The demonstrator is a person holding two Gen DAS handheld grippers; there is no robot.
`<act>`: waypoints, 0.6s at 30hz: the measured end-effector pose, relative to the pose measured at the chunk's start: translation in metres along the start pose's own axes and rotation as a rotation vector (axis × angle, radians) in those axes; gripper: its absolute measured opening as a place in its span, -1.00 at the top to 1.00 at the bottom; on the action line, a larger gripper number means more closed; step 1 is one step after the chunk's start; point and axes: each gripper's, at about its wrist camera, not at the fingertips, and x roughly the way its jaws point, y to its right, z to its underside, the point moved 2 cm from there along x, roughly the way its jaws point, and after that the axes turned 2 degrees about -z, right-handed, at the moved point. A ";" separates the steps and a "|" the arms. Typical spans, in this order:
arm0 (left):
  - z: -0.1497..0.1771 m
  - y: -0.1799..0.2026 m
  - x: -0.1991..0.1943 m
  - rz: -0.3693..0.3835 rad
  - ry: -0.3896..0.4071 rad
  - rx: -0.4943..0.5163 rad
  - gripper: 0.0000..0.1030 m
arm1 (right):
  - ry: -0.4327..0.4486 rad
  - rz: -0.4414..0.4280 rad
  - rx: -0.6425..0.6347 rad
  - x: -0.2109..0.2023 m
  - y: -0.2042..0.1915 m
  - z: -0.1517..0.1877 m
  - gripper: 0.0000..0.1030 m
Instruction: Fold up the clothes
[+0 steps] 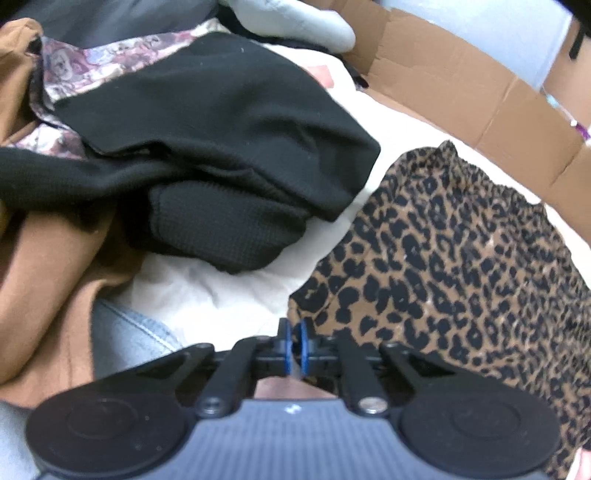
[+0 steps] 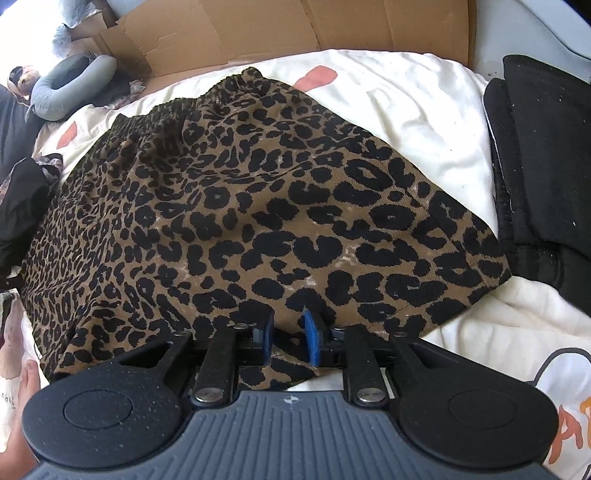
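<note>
A white bedsheet point(image 2: 424, 122) with orange printed patches covers the surface, with flattened cardboard point(image 2: 280, 33) lying along its far edge. A leopard-print skirt point(image 2: 258, 206) is spread flat on the sheet, its gathered waistband toward the cardboard and its hem toward the cameras. Left of it sits a heap of unfolded clothes: a black knit point(image 1: 207, 147) on top, a floral piece point(image 1: 96, 62) and a brown garment point(image 1: 48, 258) beneath. A folded black garment point(image 2: 543, 166) lies to the right of the skirt, just beside it.

The left gripper point(image 1: 294, 345) has its blue fingers point(image 1: 283, 343) clenched together at the skirt's near left edge; whether cloth is pinched between them cannot be told. The right gripper point(image 2: 290, 341) is over the hem, its fingers point(image 2: 309, 341) parted with the hem's cloth lying between them, not pressed.
</note>
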 end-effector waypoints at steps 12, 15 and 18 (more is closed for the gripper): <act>-0.030 0.041 -0.042 0.002 -0.023 0.046 0.91 | 0.037 -0.035 -0.053 -0.011 -0.019 -0.009 0.20; -0.038 0.050 -0.048 -0.005 -0.039 0.050 0.91 | 0.060 -0.038 -0.077 -0.017 -0.026 -0.014 0.20; -0.045 0.057 -0.056 0.007 -0.046 0.041 0.91 | 0.077 -0.044 -0.086 -0.020 -0.030 -0.018 0.20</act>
